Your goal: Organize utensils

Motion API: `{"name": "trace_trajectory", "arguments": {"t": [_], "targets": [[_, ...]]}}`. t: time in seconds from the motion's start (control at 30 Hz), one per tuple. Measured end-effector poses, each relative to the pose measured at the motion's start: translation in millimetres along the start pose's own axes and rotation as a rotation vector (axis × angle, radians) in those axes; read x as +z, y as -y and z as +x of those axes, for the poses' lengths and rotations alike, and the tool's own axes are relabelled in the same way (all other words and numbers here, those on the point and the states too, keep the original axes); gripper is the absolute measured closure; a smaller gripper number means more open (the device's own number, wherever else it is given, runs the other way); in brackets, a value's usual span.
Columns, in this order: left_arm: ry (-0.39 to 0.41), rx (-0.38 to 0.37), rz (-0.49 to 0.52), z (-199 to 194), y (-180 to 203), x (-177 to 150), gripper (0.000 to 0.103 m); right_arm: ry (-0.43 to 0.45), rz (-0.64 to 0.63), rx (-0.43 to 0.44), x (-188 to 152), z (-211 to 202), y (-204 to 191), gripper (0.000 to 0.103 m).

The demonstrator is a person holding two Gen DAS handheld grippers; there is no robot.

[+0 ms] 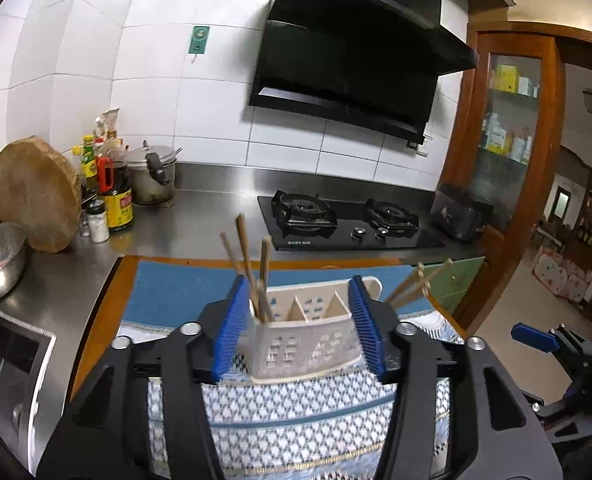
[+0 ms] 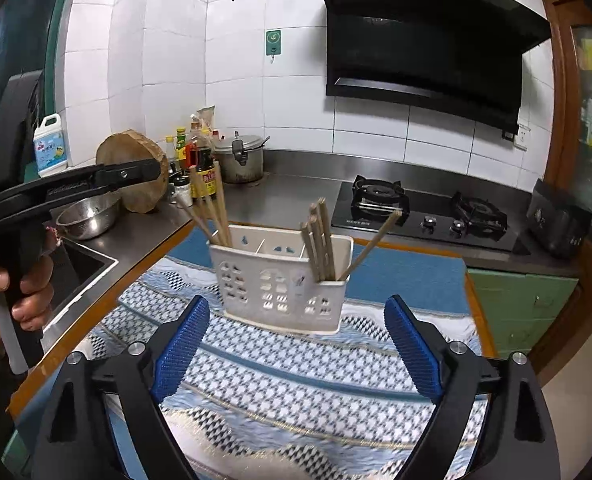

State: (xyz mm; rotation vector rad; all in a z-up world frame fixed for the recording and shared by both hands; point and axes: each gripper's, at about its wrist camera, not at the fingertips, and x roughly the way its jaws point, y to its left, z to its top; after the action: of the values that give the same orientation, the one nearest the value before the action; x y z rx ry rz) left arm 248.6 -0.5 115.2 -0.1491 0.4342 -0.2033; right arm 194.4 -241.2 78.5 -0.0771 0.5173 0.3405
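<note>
A white slotted utensil holder (image 2: 281, 280) stands upright on a patterned blue cloth (image 2: 296, 376). Wooden chopsticks stand in its left compartment (image 2: 211, 208) and its right compartment (image 2: 320, 240). My left gripper (image 1: 300, 334) has its blue pads on either side of the holder (image 1: 304, 344), close against its end walls. The left chopsticks (image 1: 251, 264) rise between the fingers; the right ones (image 1: 416, 284) lean out past the right finger. My right gripper (image 2: 296, 348) is open and empty, just in front of the holder.
A sink (image 2: 75, 272) and steel bowl (image 2: 89, 216) lie left. A wooden chopping block (image 2: 135, 176), bottles (image 2: 199, 160) and a pot (image 2: 239, 160) stand at the back. A gas hob (image 2: 424, 212) is behind the cloth. The table edge drops off at right.
</note>
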Motion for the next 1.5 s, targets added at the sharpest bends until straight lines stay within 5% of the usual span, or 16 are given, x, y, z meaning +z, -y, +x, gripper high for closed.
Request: {"name": "trace_trajectory", "arguments": {"t": [0.33,0.8,1.5], "targets": [[0.008,0.06,0.024,-67.2,4.5,-64.0,0.008,-0.032,0.064,-0.007,-54.6,-27.9,-6.9,0.011],[-0.014,0.156,0.089,-127.3,23.6,-136.9,0.005,0.005,0.13,-0.082,-98.9,-79.4,-15.6,0.01],[0.029,0.249,0.117,-186.4,31.4,-157.0,0.005,0.09,0.093,-0.138,-113.3,-135.0,-47.6,0.009]]}}
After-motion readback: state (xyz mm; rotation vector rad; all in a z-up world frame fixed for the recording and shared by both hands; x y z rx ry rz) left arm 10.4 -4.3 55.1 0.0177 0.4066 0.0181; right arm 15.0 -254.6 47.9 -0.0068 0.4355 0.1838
